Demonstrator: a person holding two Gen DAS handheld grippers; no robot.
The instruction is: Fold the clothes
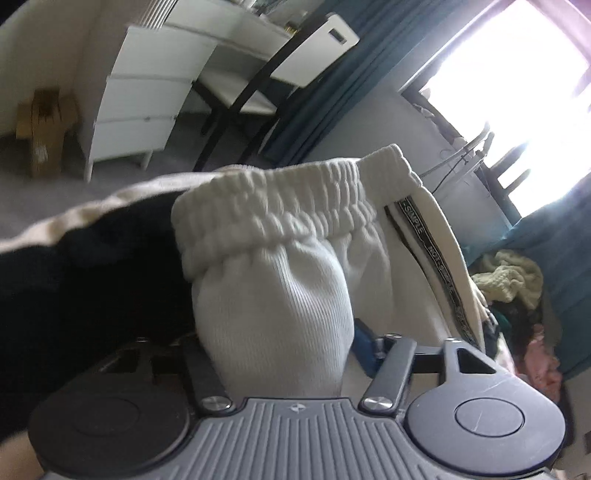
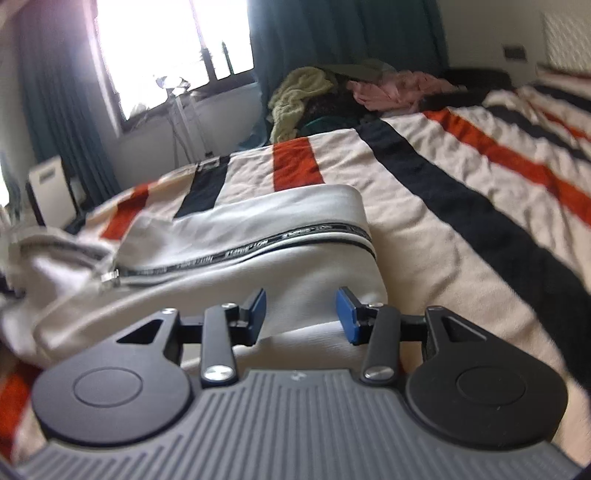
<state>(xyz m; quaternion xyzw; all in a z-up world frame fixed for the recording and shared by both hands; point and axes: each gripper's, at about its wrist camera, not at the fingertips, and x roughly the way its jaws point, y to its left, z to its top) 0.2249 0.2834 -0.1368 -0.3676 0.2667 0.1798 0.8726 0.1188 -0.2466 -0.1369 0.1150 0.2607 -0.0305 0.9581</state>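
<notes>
1. Reference landmark: striped bed cover (image 2: 461,177), cream with black and orange bands.
2. Lying on the cover, left of its middle: white garment (image 2: 258,254), partly folded, with a black lettered tape (image 2: 295,242) running along it and a metal zip pull at the left end.
3. At the far end of the cover, against the teal curtain (image 2: 332,33): heap of clothes (image 2: 332,88), pale green, dark and pink.
4. Beyond the cover's left edge: bright window (image 2: 166,48); below it, a white appliance (image 2: 48,188) on the floor.
5. Off the cover, in the left wrist view: white drawer unit (image 1: 147,92), dark-framed chair (image 1: 236,92), cardboard box (image 1: 44,122).
6. Left tongs (image 1: 280,354): rolled to one side, pointing downward; ribbed elastic cuff (image 1: 280,206) of the white garment bunched between the fingers and blocking most of the forward view. Pads hidden by the cloth; cannot tell whether pinching or merely around it.
7. Right tongs (image 2: 301,314): low over the cover, angled downward, spread apart with blue pads (image 2: 345,314) clear; near edge of the white garment below the gap, not pinched.
</notes>
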